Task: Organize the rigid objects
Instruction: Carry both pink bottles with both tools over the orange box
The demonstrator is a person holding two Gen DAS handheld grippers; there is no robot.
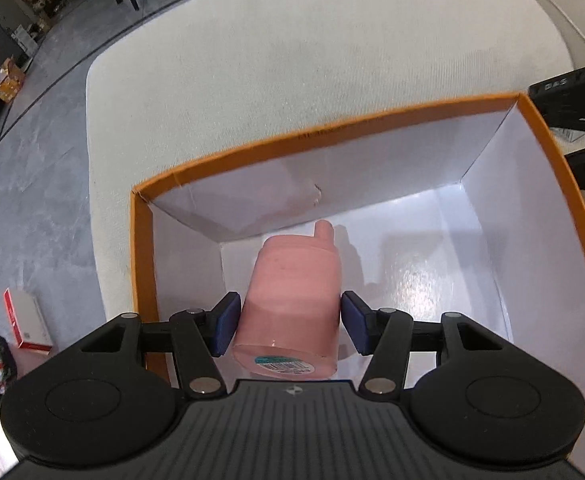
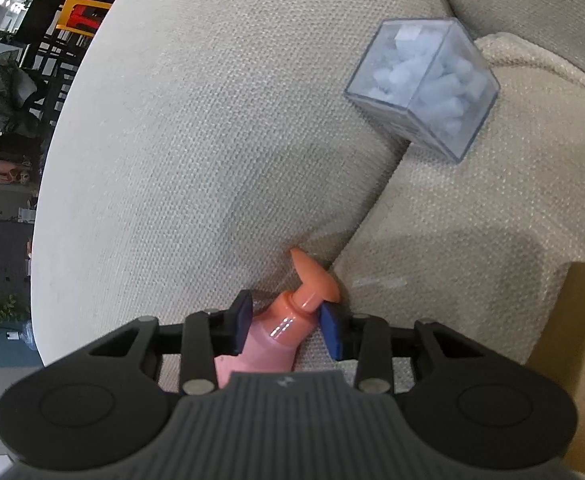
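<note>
the orange-rimmed box is open on top, and its white floor to the right of the pink bottle lies bare, with room to pass. the box walls close in on all sides. on the sofa, the clear cube sits well apart from the pink pump bottle, with bare cushion between them. a brown cardboard edge blocks the right.

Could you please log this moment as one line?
left gripper: releasing pink cup in orange box | right gripper: around pink pump bottle
</note>
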